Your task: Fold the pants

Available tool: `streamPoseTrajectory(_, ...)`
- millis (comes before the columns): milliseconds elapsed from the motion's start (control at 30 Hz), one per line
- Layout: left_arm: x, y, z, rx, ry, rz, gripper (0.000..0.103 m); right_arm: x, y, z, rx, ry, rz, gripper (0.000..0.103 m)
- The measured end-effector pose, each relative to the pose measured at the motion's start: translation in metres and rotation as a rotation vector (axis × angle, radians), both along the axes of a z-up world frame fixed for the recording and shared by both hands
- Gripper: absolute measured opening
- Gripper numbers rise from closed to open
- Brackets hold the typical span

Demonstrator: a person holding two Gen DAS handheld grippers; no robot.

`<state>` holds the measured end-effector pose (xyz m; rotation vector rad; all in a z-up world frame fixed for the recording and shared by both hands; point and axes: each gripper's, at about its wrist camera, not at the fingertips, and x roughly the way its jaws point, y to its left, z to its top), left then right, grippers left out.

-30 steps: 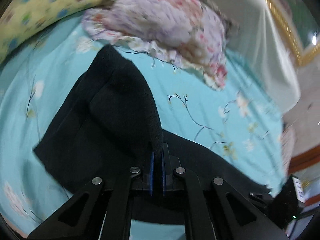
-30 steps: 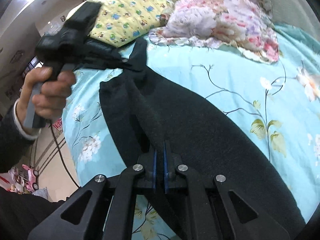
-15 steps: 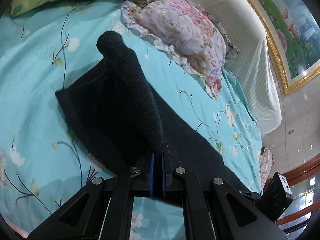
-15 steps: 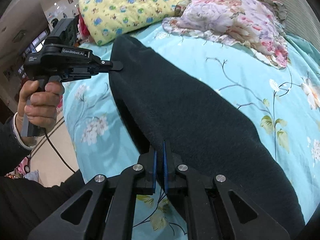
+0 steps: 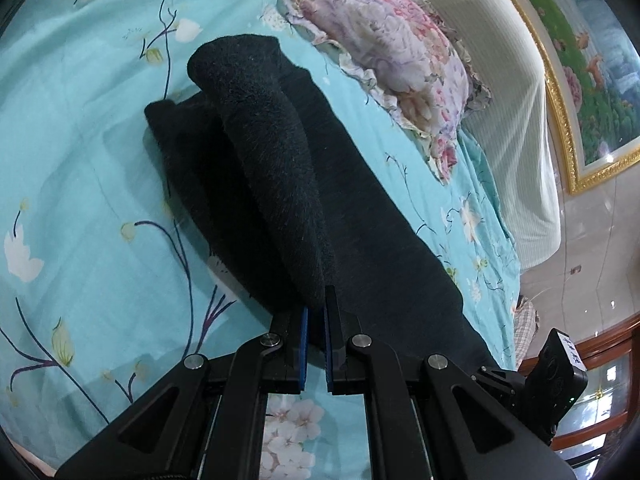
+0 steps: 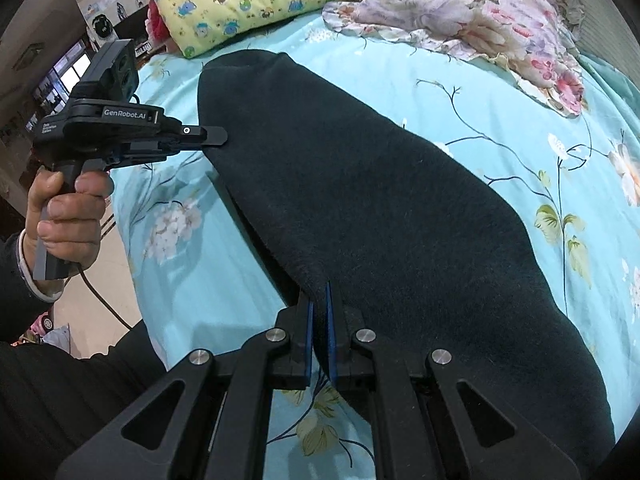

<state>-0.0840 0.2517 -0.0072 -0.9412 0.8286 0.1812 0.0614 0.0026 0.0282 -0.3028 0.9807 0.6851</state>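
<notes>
Black pants [image 6: 380, 208] lie on the teal bedsheet [image 6: 500, 120] — left gripper [image 6: 218, 136] and right gripper [image 6: 319, 300] each pinch an edge, floral pillow [image 6: 472, 12] behind.

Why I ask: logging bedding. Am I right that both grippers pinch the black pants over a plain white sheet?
Not quite. Both the left gripper and right gripper pinch the black pants, but the sheet is turquoise with flowers, as the right wrist view shows.

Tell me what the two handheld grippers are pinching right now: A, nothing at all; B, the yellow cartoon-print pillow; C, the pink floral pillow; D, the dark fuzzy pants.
D: the left gripper and the right gripper are each shut on an edge of the dark fuzzy pants, which lie on the turquoise floral bedsheet.
</notes>
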Motion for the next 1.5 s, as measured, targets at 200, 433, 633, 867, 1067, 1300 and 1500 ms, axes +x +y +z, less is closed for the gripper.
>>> streamPoseTrajectory(200,-0.004,0.004,0.000,0.005,0.023,0.004,0.010,0.002,0.001,-0.002,-0.013,0.010,-0.010,0.009)
streamPoseTrajectory(433,-0.023,0.023,0.010,0.028,0.041,0.071,0.037,-0.001,-0.004,0.003,0.001,0.006,-0.037,0.036)
streamPoseTrajectory(633,-0.030,0.038,0.016,0.025,0.049,0.103,0.049,-0.004,-0.011,0.016,0.083,0.004,-0.058,0.037)
streamPoseTrajectory(867,-0.026,0.043,0.022,0.022,0.048,0.101,0.068,0.007,-0.021,0.034,0.197,-0.007,-0.133,0.037)
streamPoseTrajectory(1067,-0.017,0.049,0.019,0.038,0.096,0.105,0.070,0.039,-0.036,0.043,0.292,0.004,-0.246,0.037)
streamPoseTrajectory(1300,-0.012,0.065,0.010,0.033,0.128,0.134,0.070,0.099,-0.045,0.040,0.338,0.019,-0.340,0.037)
streamPoseTrajectory(1500,-0.003,0.074,0.004,0.039,0.142,0.128,0.070,0.132,-0.025,0.013,0.214,0.085,-0.302,0.037)
